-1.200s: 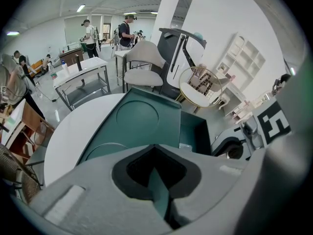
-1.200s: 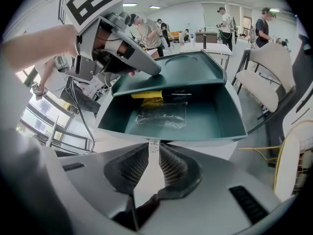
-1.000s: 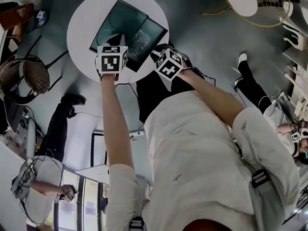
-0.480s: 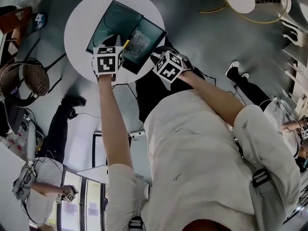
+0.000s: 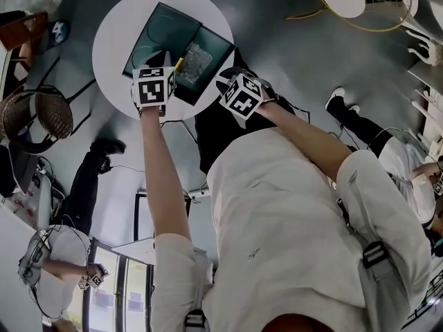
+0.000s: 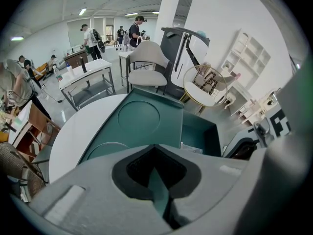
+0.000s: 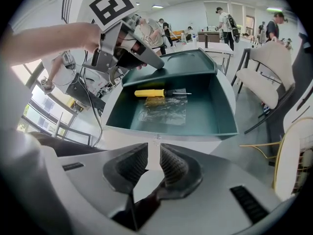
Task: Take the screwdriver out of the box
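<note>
2 grippers | left gripper [image 6: 155, 180] clamps lid [image 7: 188, 65] | right gripper [image 7: 149, 165] empty, jaws narrow, just widening | risk: may snag plastic bag [image 7: 164, 112] w/ screwdriver [image 7: 150, 93], far in box [image 7: 221, 109].

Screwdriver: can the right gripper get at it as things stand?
Probably yes. The left gripper holds the lid open, and the screwdriver lies bare on a plastic bag in the box. The right gripper is empty, jaws just opened slightly, nothing in between.

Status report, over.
Left tongs shut on lid of dark green plastic box. Right tongs empty, just opened slightly. Yellow-handled screwdriver lies inside on clear plastic bag; nothing blocking.
</note>
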